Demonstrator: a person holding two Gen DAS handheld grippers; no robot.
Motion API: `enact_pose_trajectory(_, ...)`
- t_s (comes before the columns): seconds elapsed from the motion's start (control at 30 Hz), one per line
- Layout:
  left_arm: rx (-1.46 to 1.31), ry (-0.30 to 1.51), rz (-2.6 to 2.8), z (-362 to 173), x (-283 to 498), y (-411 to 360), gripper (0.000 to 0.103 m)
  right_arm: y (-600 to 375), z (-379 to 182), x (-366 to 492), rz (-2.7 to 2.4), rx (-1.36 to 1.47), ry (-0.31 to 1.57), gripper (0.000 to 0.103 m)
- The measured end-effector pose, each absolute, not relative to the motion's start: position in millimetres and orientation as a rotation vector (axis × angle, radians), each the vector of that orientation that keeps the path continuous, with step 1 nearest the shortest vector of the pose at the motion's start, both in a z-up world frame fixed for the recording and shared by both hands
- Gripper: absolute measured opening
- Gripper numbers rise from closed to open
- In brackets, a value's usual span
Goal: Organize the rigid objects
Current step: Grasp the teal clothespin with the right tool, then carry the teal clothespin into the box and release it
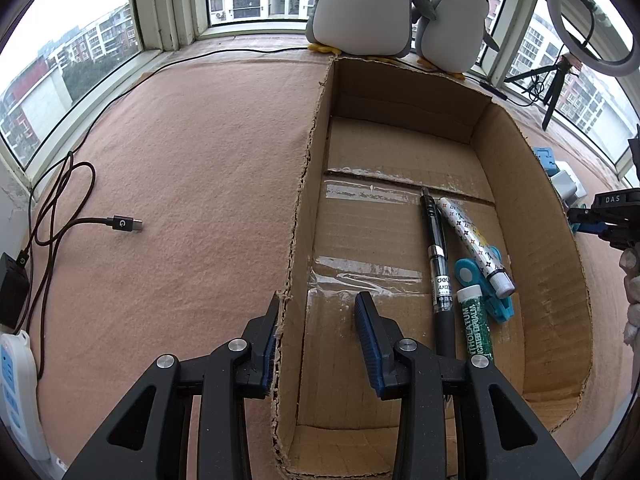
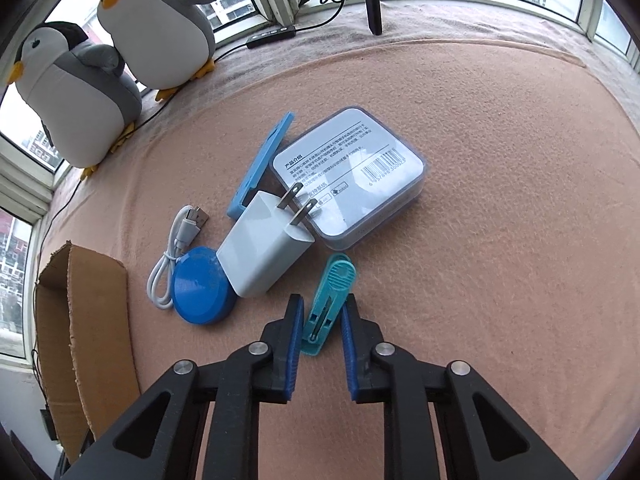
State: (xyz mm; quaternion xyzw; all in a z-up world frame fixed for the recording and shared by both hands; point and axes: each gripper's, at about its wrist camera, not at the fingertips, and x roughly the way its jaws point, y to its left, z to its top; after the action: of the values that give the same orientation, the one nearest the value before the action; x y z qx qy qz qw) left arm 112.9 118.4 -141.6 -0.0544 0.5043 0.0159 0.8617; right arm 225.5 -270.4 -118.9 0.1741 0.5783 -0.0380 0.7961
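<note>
Your right gripper point(image 2: 320, 320) has closed on the teal clothes peg point(image 2: 326, 306), which lies flat on the pink cloth point(image 2: 500, 240), pads pressing both sides of its tail end, round head pointing away from you. The peg looks like light hard plastic with a metal spring showing in the middle: stiff, smooth, likely a bit slippery. You're gripping the lever end, so a hard squeeze may spring its mouth open; I'd judge the grip okay for a short carry, but holding nearer the spring would be steadier.

Your left gripper point(image 1: 320, 320) sits nearly closed astride the left wall of the cardboard box point(image 1: 304, 184), one finger outside, one inside, pinching that wall to steady the box. The cardboard is thin and ragged-edged, so expect it to flex.

Already in the box: a black pen point(image 1: 438, 256), a patterned tube point(image 1: 474, 246), a green lip balm point(image 1: 476, 320) and a blue peg point(image 1: 486, 288), bunched by the right wall.

Still on the cloth near the teal peg: a white charger point(image 2: 264, 252), a blue round puck point(image 2: 202, 288) with a white cable point(image 2: 172, 256), a clear case point(image 2: 352, 176) and a blue flat piece point(image 2: 262, 164). The charger's prongs stick up, so take it by the body.
</note>
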Motion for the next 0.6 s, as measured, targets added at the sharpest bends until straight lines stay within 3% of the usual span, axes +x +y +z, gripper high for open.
enact_pose_trajectory(0.6, -0.110, 1.057, 0.034, -141.6, 115.1, 115.8, 0.038, -265.4, -104.9, 156.2, 0.017, 0.409, 1.221, 0.011)
